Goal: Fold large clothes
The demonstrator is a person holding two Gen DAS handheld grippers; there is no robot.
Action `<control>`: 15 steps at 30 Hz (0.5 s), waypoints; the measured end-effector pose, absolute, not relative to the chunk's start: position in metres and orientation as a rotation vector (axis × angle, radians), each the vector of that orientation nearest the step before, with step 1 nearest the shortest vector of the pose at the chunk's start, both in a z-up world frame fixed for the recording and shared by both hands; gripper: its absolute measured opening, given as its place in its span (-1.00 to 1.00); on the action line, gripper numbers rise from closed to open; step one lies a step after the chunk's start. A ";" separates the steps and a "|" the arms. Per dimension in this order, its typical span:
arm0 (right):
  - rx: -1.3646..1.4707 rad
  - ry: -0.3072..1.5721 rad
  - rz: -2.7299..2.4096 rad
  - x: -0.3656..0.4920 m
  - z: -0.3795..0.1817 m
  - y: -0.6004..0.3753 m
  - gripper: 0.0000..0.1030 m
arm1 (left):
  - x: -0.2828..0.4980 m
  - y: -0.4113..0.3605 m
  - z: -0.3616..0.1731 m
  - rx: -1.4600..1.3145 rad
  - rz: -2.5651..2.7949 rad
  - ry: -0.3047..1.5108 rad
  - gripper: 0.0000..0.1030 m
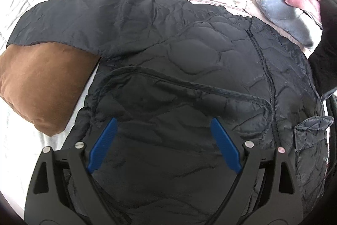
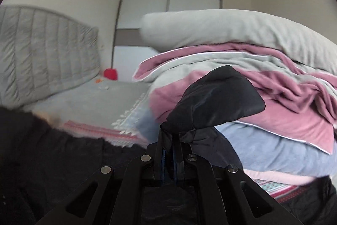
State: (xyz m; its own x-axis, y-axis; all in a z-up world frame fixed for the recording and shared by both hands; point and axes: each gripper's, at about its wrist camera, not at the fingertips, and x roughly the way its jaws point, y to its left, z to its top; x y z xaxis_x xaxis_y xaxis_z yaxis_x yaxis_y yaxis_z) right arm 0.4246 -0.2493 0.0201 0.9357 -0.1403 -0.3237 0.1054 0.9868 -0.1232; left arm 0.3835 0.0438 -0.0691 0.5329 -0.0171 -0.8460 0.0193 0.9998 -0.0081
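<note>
A dark quilted jacket [image 1: 189, 50] lies spread on the bed, zipper running down its right half and one sleeve stretched to the upper left. My left gripper [image 1: 164, 125] hovers over its lower middle, wide open, the blue pads [image 1: 103, 144] apart with only fabric below them. In the right wrist view my right gripper [image 2: 171, 142] is shut on a bunched piece of the jacket [image 2: 214, 100], which stands up above the fingers, lifted off the bed. More dark jacket fabric [image 2: 52, 151] lies at the lower left there.
A brown cushion [image 1: 42, 85] sits left of the jacket. A pile of pink, grey and blue bedding [image 2: 263, 88] with a grey pillow on top rises at the right. A padded grey headboard [image 2: 42, 50], a red object [image 2: 110, 74] and a wardrobe stand behind.
</note>
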 end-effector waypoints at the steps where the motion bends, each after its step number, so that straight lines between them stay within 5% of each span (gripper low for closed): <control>1: -0.162 0.384 -0.084 0.436 0.006 -0.225 -0.90 | 0.384 0.046 -0.069 -0.001 -0.019 1.010 0.76; 7: -0.420 0.706 0.108 0.477 -0.094 -0.120 -0.88 | 0.384 0.054 -0.068 0.001 -0.015 1.006 0.76; 15: -0.290 0.825 0.223 0.477 -0.114 -0.142 0.05 | 0.385 0.059 -0.069 -0.021 -0.023 1.017 0.76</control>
State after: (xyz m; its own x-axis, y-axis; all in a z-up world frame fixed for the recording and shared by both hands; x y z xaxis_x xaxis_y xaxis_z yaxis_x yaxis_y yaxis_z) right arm 0.4774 -0.1419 -0.1140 0.6593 0.0819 -0.7474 -0.3053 0.9376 -0.1666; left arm 0.3855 0.0587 -0.0692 0.5258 -0.0287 -0.8501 0.0095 0.9996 -0.0279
